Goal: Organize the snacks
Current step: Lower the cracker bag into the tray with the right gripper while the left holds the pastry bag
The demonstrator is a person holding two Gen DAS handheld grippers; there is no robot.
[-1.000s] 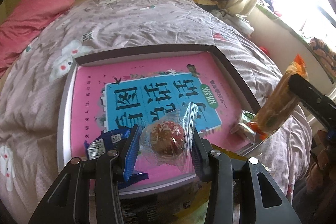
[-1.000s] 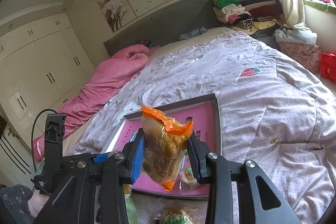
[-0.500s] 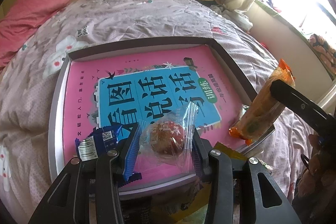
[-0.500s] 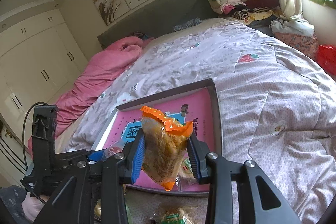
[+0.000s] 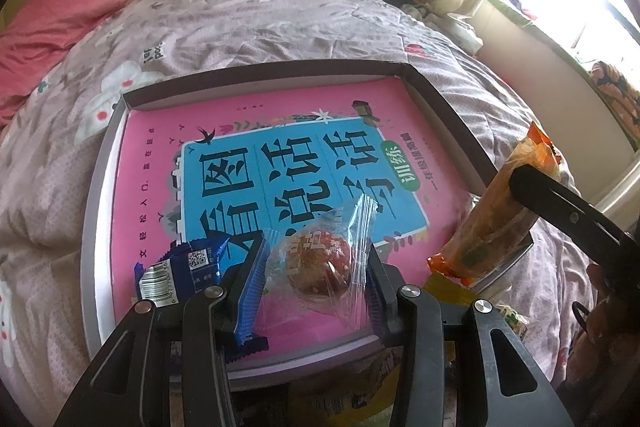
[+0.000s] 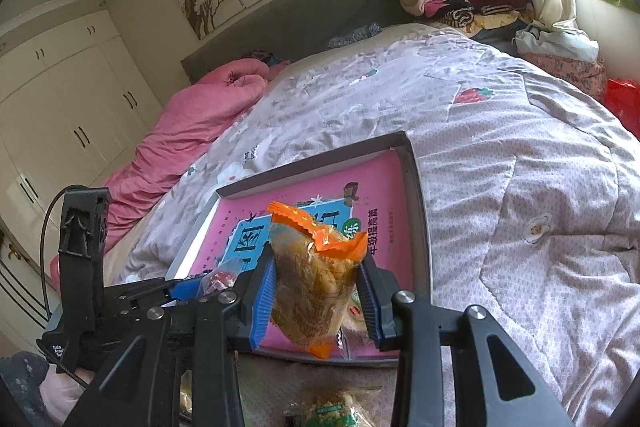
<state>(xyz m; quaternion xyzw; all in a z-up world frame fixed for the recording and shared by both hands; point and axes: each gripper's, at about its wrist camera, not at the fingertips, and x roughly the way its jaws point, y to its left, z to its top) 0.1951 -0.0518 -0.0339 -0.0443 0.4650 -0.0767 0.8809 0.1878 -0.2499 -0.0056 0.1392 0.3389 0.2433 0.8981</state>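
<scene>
While a wrapped cake [image 5: 318, 265] and a snack bag [image 6: 316, 283] are pinched by the left gripper [image 5: 316, 281] and right gripper [image 6: 318, 297], placement in the tray [image 5: 448, 107] is judged underway; lowering and release are needed.

Three snack packets [image 5: 316, 263], one tray [image 5: 448, 115], one book [image 5: 280, 131]

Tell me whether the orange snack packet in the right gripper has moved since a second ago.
Yes. In the left wrist view the orange snack packet has come down and inward, its lower end now over the shallow box's near right corner.
</scene>
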